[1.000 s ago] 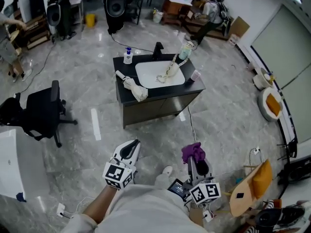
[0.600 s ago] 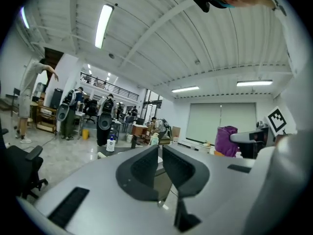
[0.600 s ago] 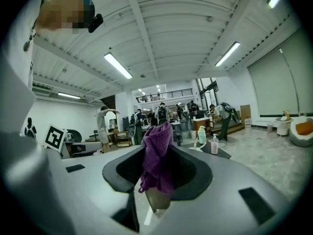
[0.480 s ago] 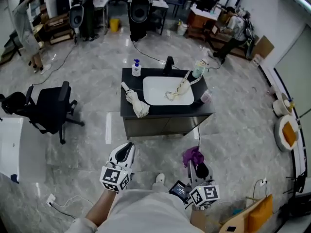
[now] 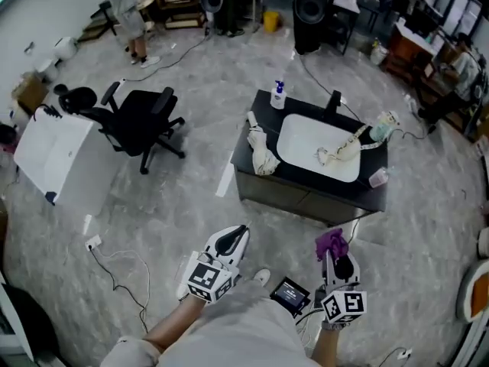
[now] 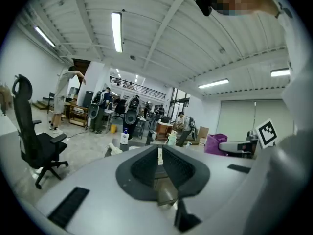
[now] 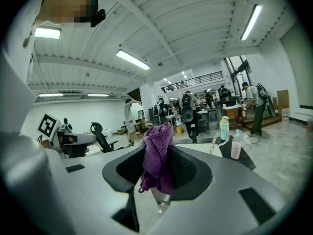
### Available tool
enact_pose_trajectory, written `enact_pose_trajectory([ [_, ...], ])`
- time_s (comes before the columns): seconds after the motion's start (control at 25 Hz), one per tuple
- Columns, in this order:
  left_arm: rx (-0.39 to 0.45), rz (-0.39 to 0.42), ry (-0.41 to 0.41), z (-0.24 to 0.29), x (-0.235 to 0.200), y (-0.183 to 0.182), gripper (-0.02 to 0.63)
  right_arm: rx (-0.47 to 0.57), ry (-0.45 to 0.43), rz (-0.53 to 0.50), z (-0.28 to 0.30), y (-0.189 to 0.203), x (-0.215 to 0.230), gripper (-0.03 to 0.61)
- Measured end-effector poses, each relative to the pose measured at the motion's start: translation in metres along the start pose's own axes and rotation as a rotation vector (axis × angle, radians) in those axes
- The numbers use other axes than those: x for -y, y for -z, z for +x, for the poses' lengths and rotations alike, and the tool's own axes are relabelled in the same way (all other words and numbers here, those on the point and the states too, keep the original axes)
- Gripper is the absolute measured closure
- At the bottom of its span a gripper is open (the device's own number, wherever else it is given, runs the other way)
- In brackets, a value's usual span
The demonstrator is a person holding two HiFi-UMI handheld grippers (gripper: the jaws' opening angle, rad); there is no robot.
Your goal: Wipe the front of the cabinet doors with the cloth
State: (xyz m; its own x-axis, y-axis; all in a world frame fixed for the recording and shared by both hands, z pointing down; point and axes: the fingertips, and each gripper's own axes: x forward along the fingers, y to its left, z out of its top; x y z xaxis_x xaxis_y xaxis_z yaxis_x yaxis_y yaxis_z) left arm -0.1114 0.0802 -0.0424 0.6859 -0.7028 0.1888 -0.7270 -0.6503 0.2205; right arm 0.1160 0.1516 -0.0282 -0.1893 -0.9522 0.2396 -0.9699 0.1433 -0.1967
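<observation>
A dark sink cabinet [image 5: 302, 199] with a white basin [image 5: 321, 147] stands a few steps ahead of me; its grey doors face me. My right gripper [image 5: 334, 245] is shut on a purple cloth [image 5: 331, 241], which bunches up between the jaws in the right gripper view [image 7: 157, 156]. My left gripper [image 5: 235, 235] is held low at my left, its jaws shut with nothing between them [image 6: 160, 155]. Both grippers are well short of the cabinet.
A soap bottle [image 5: 279, 94], a crumpled white cloth [image 5: 263, 157], a green bottle [image 5: 381, 128] and a small cup [image 5: 377, 178] sit on the cabinet top. A black office chair [image 5: 141, 119] and a white board [image 5: 55, 158] stand at the left. Cables [image 5: 122, 266] trail on the floor.
The head view has swung left, so the cabinet now lies toward the upper right. Both grippers stay low in front of me, the cloth still held.
</observation>
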Motion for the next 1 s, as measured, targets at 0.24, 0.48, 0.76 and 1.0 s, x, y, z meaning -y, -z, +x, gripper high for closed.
enact_pose_trajectory([
  [0.24, -0.027, -0.029, -0.191, -0.02, -0.045, 0.018, 0.581, -0.082, -0.16, -0.019, 0.061, 0.02, -0.009, 0.431],
  [0.48, -0.01, -0.048, -0.267, -0.017, -0.103, 0.045, 0.581, -0.143, -0.287, -0.121, 0.131, 0.041, -0.042, 0.431],
  [0.76, -0.044, -0.057, -0.219, -0.013, -0.17, 0.08, 0.581, -0.198, -0.363, -0.235, 0.196, 0.073, -0.112, 0.431],
  [1.0, -0.096, -0.051, -0.151, 0.013, -0.24, 0.128, 0.581, -0.253, -0.354, -0.184, 0.257, 0.135, -0.149, 0.431],
])
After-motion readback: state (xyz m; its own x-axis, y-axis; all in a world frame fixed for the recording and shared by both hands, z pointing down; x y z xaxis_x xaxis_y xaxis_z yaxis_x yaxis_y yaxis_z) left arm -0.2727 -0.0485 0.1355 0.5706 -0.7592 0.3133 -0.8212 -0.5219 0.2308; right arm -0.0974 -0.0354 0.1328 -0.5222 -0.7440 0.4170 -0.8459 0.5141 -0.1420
